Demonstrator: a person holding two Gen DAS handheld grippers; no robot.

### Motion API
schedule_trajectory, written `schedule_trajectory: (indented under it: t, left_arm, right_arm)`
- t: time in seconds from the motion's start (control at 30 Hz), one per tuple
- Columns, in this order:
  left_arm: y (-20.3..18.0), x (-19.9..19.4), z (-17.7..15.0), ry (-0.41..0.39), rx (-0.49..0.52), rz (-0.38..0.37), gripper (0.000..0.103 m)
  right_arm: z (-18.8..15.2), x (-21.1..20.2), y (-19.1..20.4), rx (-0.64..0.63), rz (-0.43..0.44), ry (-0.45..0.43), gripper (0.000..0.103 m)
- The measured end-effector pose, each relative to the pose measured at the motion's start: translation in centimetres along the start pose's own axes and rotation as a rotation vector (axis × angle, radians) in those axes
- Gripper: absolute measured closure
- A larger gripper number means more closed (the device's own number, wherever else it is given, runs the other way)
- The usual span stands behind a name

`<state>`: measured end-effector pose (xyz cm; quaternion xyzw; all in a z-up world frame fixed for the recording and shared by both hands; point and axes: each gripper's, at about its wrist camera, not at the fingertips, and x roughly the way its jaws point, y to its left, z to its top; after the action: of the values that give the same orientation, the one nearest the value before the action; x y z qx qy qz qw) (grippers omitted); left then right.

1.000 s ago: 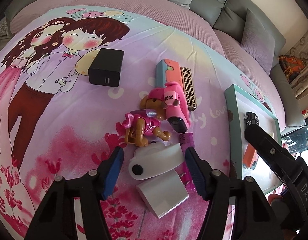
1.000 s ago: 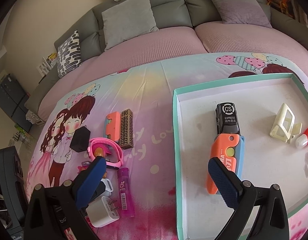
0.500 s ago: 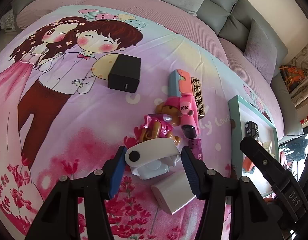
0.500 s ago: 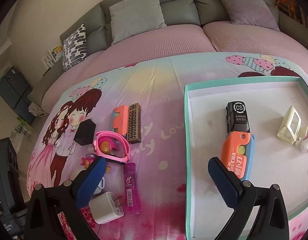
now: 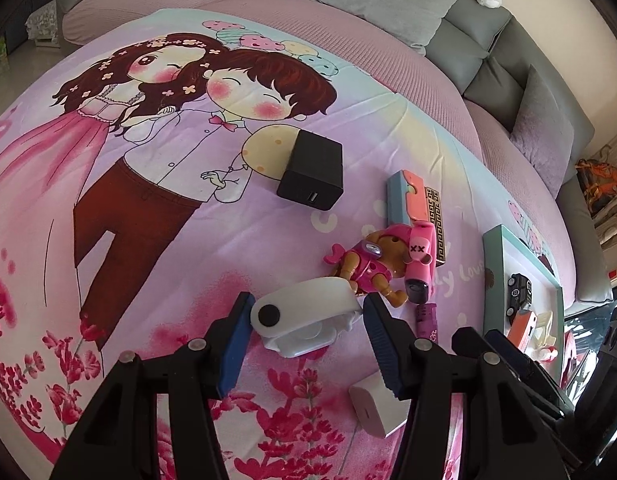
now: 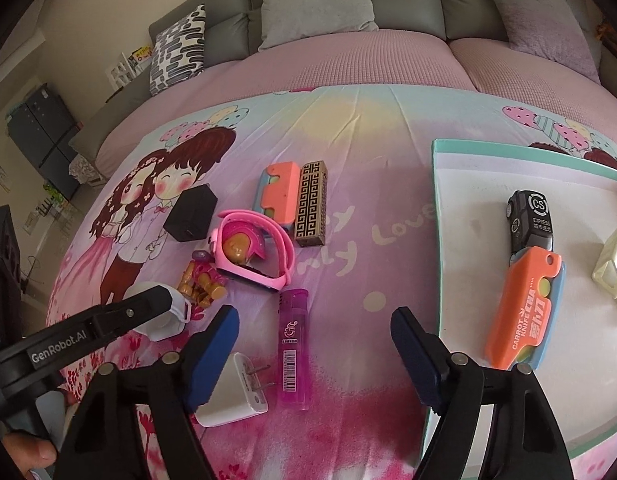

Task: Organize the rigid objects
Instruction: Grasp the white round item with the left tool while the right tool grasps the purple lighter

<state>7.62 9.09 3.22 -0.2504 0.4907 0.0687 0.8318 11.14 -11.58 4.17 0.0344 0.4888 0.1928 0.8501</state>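
Left tongs (image 5: 306, 322) lifted white holder (image 5: 304, 318); right tongs (image 6: 314, 330) closing, empty.

Bare cartoon bedsheet (image 5: 108, 240) lies open from nine to eleven o'clock of the left gripper (image 5: 304, 344). At twelve and one, the toy dog (image 5: 368, 264) and pink watch (image 5: 420, 256) crowd close; the black charger (image 5: 312, 176) stands farther off. The right gripper (image 6: 314, 354), its jaws closing, straddles the purple lighter (image 6: 294, 344); a white plug adapter (image 6: 236, 392) touches its left finger, the teal tray wall (image 6: 436, 240) blocks two o'clock.
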Motion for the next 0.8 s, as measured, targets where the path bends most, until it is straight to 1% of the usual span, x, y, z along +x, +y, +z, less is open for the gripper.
schedule_trajectory:
  t: [0.07,0.23,0.3,0.4,0.53,0.6,0.67,0.77,0.8]
  left_arm:
    - [0.1,0.1,0.0,0.001,-0.002,0.000,0.045]
    - [0.2,0.2,0.1,0.006,-0.006,-0.001,0.045]
    - [0.2,0.3,0.1,0.007,-0.007,0.000,0.045]
    - [0.2,0.4,0.0,0.008,-0.005,0.003,0.045]
    - [0.2,0.4,0.1,0.008,-0.004,0.004,0.045]
    - [0.2,0.5,0.1,0.009,-0.003,0.005,0.045]
    - [0.2,0.5,0.0,0.010,-0.001,0.007,0.045]
    - [0.1,0.6,0.0,0.011,0.004,0.012,0.045]
    - [0.1,0.6,-0.1,0.009,0.008,0.014,0.045]
  right_arm:
    - [-0.2,0.5,0.5,-0.020,0.001,0.018,0.029]
    - [-0.8,1.9,1.3,-0.058,-0.021,0.073,0.044]
    - [-0.9,2.3,1.3,-0.060,-0.037,0.086,0.045]
    - [-1.0,2.4,1.3,-0.064,-0.052,0.087,0.047]
    - [-1.0,2.4,0.8,-0.062,-0.090,0.089,0.060]
    - [-0.9,2.3,0.7,-0.065,-0.108,0.088,0.061]
    - [-1.0,2.3,0.6,-0.072,-0.120,0.086,0.065]
    - [-0.9,2.1,0.3,-0.071,-0.124,0.081,0.073]
    - [-0.8,2.0,0.3,-0.064,-0.117,0.078,0.079]
